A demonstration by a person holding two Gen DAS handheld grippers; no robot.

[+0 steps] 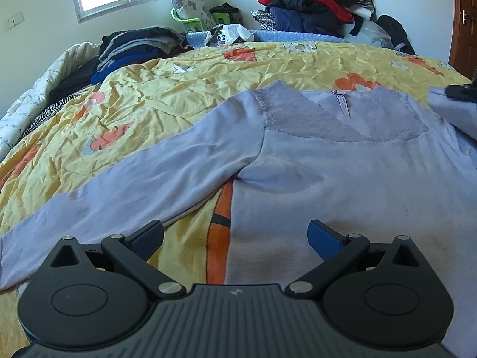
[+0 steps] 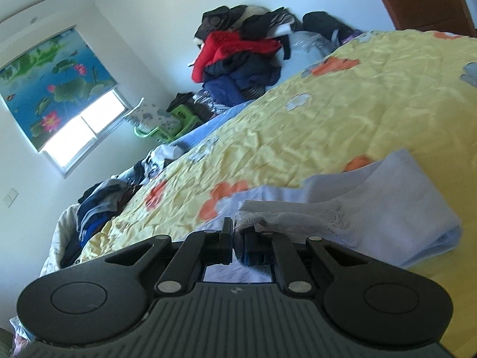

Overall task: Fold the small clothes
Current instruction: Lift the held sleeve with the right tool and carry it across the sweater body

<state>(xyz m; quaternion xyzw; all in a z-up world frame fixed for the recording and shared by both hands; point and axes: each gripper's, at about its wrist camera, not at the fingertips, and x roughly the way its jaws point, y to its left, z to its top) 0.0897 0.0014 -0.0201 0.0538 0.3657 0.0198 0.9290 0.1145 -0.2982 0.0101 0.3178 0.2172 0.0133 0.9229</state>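
Top [image 1: 328, 173] lies spread flat on the bed [image 1: 179, 89], one sleeve [image 1: 125, 176] still stretched out. My right hand-held gripper [image 2: 233, 240] pinches the lace-trimmed far side, lifted as if for a first fold; my left hand-held gripper [image 1: 235, 235] hovers spread, empty. I judge nearly all folding remains.

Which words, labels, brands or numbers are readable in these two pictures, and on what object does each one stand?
No text can be read.
Neck tag inside the lilac top: print too small to read.
White quilt at the bed's left edge: faint lettering, blurred.
Left gripper and right gripper: each body bears only a small emblem, with no letters.
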